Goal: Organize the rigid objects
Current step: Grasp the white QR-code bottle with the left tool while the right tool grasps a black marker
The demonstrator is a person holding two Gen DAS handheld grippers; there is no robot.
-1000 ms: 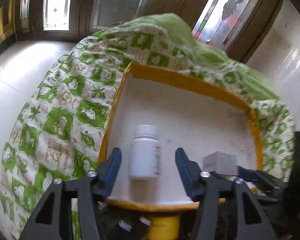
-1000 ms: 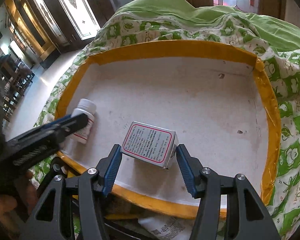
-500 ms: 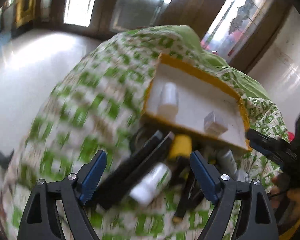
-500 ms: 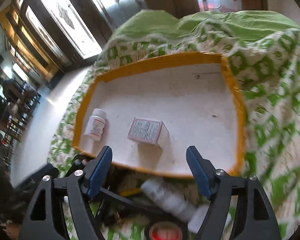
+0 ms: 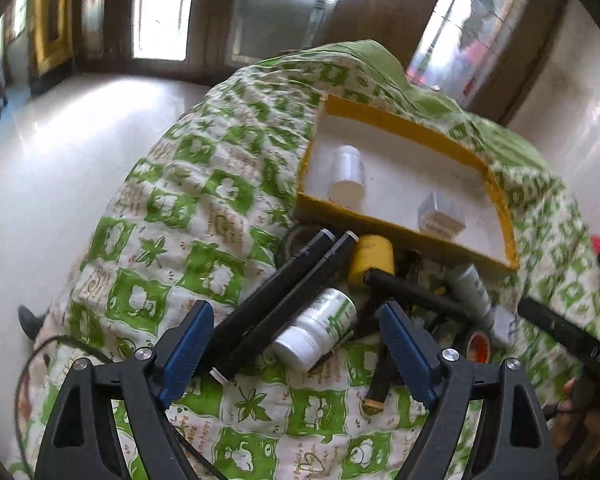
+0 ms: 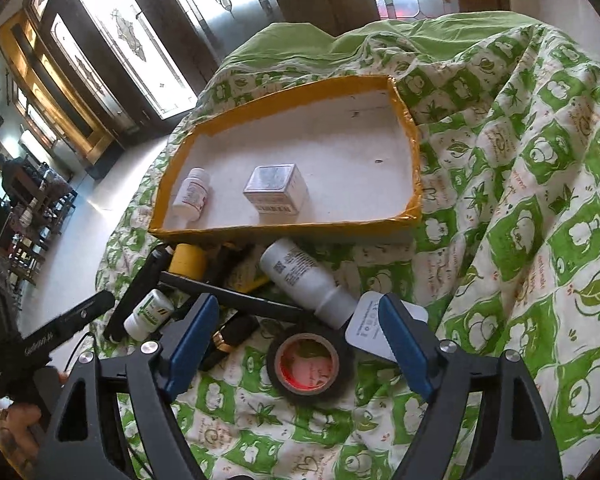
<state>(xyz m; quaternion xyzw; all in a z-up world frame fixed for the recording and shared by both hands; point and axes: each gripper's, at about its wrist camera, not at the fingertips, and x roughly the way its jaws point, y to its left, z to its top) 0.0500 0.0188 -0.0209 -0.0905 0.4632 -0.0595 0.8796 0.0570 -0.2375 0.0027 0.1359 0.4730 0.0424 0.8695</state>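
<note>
From the left wrist camera we look forward and steeply down past the left tongs [image 5: 296, 348] onto the near pile of loose items on the bed [image 5: 172, 216], with the yellow-rimmed tray [image 5: 404, 232] farther off to the right and the pale floor [image 5: 60, 148] on the far left. From the right wrist camera we look down past the right tongs [image 6: 298, 336] at the same pile from its right side, close over the roll of tape [image 6: 310, 364], with the tray straight ahead. We share the tray and the pile, and each view catches the other tongs at its edge.
</note>
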